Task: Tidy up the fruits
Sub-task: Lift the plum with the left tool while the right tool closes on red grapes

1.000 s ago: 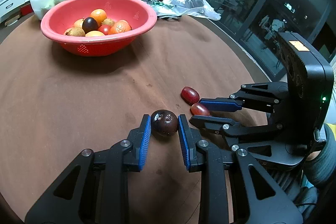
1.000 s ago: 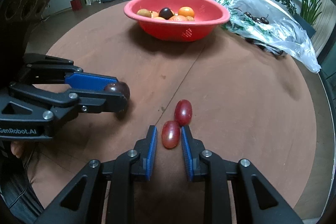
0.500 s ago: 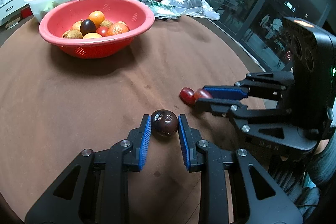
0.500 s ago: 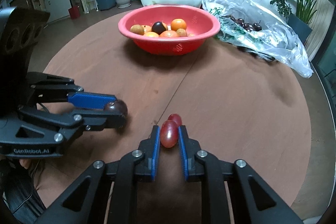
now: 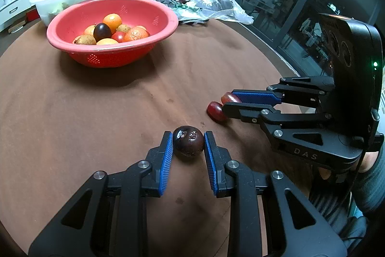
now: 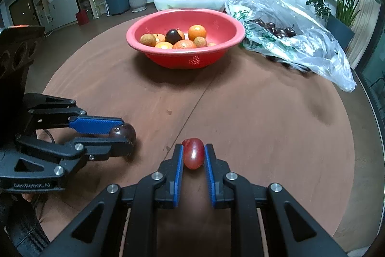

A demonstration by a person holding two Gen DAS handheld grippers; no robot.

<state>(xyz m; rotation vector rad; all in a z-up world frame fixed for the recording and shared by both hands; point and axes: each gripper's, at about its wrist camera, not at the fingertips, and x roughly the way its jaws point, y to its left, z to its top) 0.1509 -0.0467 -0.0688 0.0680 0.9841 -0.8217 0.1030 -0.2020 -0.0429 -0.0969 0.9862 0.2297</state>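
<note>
My left gripper (image 5: 188,145) is shut on a dark purple fruit (image 5: 188,144) low over the brown table; it also shows in the right wrist view (image 6: 122,133). My right gripper (image 6: 192,157) is shut on a red oval tomato (image 6: 192,156), lifted off the table. In the left wrist view that tomato (image 5: 229,97) peeks out behind the right gripper's blue pad, and a second red tomato (image 5: 215,110) lies on the table just below it. A red bowl (image 6: 226,23) with oranges, a dark fruit and other fruits stands at the far side.
A clear plastic bag of cherries (image 6: 288,33) lies right of the bowl. A white tub (image 6: 190,0) with greens stands behind the bowl. The round table's edge (image 6: 361,93) curves close on the right.
My right gripper closed on the nearer red tomato and lifted it up and forward; the other tomato stays on the table. My left gripper keeps its hold on the dark fruit.
</note>
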